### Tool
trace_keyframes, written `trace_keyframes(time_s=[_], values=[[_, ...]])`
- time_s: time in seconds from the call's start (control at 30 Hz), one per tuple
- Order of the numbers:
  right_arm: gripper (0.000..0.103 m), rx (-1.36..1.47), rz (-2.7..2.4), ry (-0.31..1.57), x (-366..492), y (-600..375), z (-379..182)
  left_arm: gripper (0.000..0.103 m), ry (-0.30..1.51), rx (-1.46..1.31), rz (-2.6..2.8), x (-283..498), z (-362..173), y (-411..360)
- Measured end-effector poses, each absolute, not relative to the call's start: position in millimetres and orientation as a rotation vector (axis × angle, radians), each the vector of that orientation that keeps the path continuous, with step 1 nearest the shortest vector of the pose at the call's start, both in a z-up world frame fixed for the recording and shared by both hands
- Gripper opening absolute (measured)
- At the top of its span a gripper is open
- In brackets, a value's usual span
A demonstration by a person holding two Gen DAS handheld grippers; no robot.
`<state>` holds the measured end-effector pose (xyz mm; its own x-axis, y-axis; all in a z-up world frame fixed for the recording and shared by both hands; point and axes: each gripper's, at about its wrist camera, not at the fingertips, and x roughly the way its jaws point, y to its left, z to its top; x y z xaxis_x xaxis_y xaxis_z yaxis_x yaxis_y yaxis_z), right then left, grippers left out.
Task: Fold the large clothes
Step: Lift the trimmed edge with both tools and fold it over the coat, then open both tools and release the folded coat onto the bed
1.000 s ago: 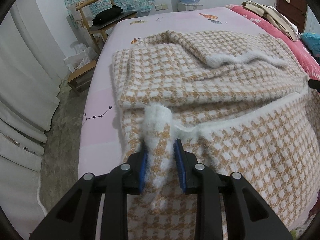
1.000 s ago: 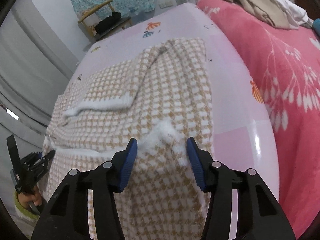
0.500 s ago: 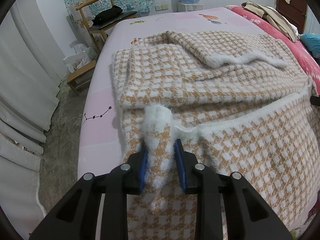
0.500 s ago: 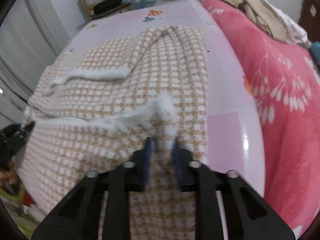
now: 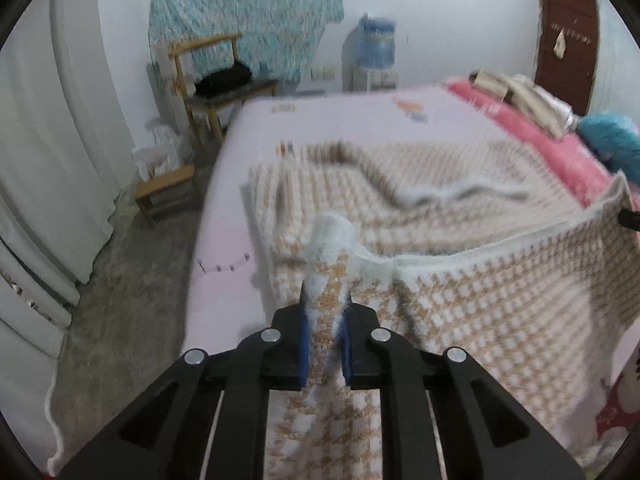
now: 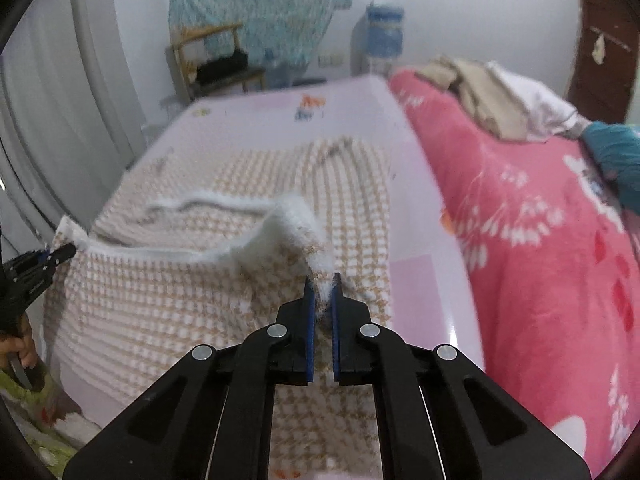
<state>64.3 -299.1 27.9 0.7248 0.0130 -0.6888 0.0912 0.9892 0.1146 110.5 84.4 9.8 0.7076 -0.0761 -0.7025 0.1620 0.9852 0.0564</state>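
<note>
Fuzzy houndstooth garment (image 5: 500, 300) hem — pinched in left gripper (image 5: 325, 312) and right gripper (image 6: 322, 292).

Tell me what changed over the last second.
The right gripper closed on the checked garment's fuzzy white hem; then both grippers lifted that edge off the bed. The left gripper kept its grip; the far half stayed flat.

No words, numbers or brand marks can be read in either view. The pink bedsheet (image 5: 360, 120) carries only small printed pictures, and the water bottle's (image 6: 385, 30) label is perhaps printed, but too blurred to tell.
</note>
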Motion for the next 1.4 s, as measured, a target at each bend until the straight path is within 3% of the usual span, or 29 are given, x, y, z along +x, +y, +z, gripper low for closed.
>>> trace_keyframes(time_s=[0.2, 0.53, 0.67, 0.87, 0.97, 1.03, 1.07, 1.27, 1.4], values=[[0.004, 0.186, -0.043, 0.642, 60.1, -307.3, 67.1, 0.012, 0.657, 0.068, -0.15, 101.1, 57.0, 91.6], [0.004, 0.141, 0.011, 0.496, 159.4, -329.8, 123.4, 0.011, 0.486, 0.091, -0.15, 192.9, 114.4, 92.2], [0.004, 0.175, 0.038, 0.556, 240.8, -346.1, 105.7, 0.011, 0.563, 0.07, -0.15, 264.3, 100.6, 92.0], [0.005, 0.192, 0.064, 0.767, 331.6, -351.3, 27.8, 0.012, 0.827, 0.028, -0.127, 358.9, 20.0, 98.6], [0.015, 0.163, 0.055, 0.864, 351.3, -349.3, -7.7, 0.017, 0.956, -0.04, -0.127, 378.3, -15.1, 110.7], [0.045, 0.195, 0.039, 0.877, 351.1, -357.4, -14.0, 0.025, 0.967, -0.069, -0.126, 377.2, -20.7, 118.9], [0.049, 0.219, 0.036, 0.872, 348.8, -363.7, -13.7, 0.031, 0.961, -0.08, -0.125, 374.2, -18.7, 122.3], [0.05, 0.334, 0.045, 0.792, 329.3, -386.3, 14.6, 0.031, 0.824, -0.19, -0.109, 362.0, 23.1, 147.9], [0.042, 0.275, 0.149, 0.802, 346.2, -347.6, 20.7, 0.033, 0.943, -0.224, -0.278, 380.6, 12.3, 114.6]])
